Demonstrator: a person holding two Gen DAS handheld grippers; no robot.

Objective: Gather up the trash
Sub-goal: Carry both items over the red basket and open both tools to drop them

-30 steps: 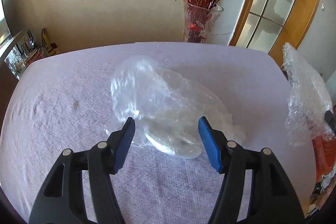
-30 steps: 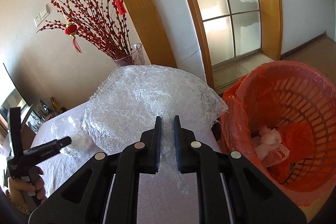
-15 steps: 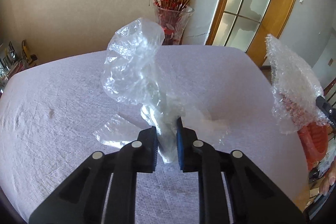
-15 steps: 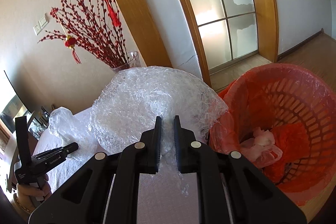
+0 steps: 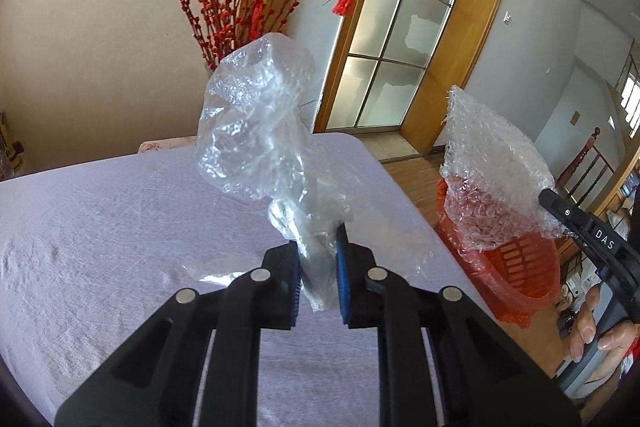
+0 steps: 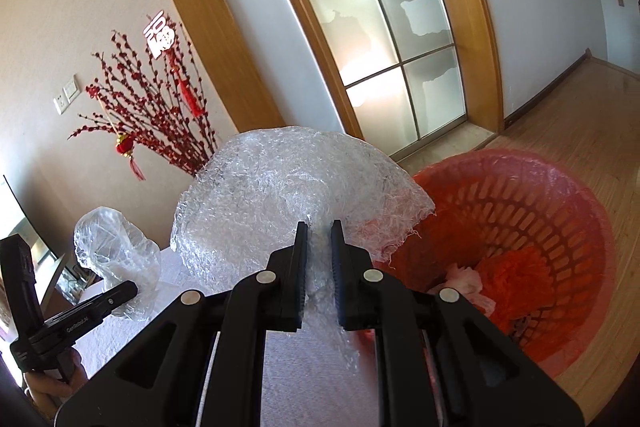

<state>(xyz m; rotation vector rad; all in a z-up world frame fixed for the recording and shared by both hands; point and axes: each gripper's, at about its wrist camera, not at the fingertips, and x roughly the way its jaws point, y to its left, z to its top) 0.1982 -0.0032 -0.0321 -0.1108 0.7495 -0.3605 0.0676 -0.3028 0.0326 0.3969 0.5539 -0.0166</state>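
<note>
On the left, the left gripper (image 5: 318, 259) has its blue pads pressed together on the neck of a crumpled clear plastic bag (image 5: 256, 123). A second ago those fingers were spread on either side of the bag as it lay flat on the white tablecloth (image 5: 100, 227); half a second ago they had pinched it, and now the bag hangs clear of the cloth, billowing above the fingers, with only a loose tail trailing down toward the table. The view has swung right as well, so the table's right edge and the floor beyond it now show.

Further right, the right gripper (image 6: 319, 247) remains clamped on a sheet of bubble wrap (image 6: 288, 195), which fans out above its fingers. The wrap has been carried from over the table edge toward the orange basket (image 6: 568, 211), and in the left wrist view it now hangs just above the basket's near rim.

At the far right, the basket stands on the wooden floor beside the table, lined with an orange bag and already holding some crumpled pale and orange scraps.

Both pieces of trash appear lifted and secured, so what seems left is carrying them over the basket's mouth and letting go, bubble wrap likely first since it is closest.
</note>
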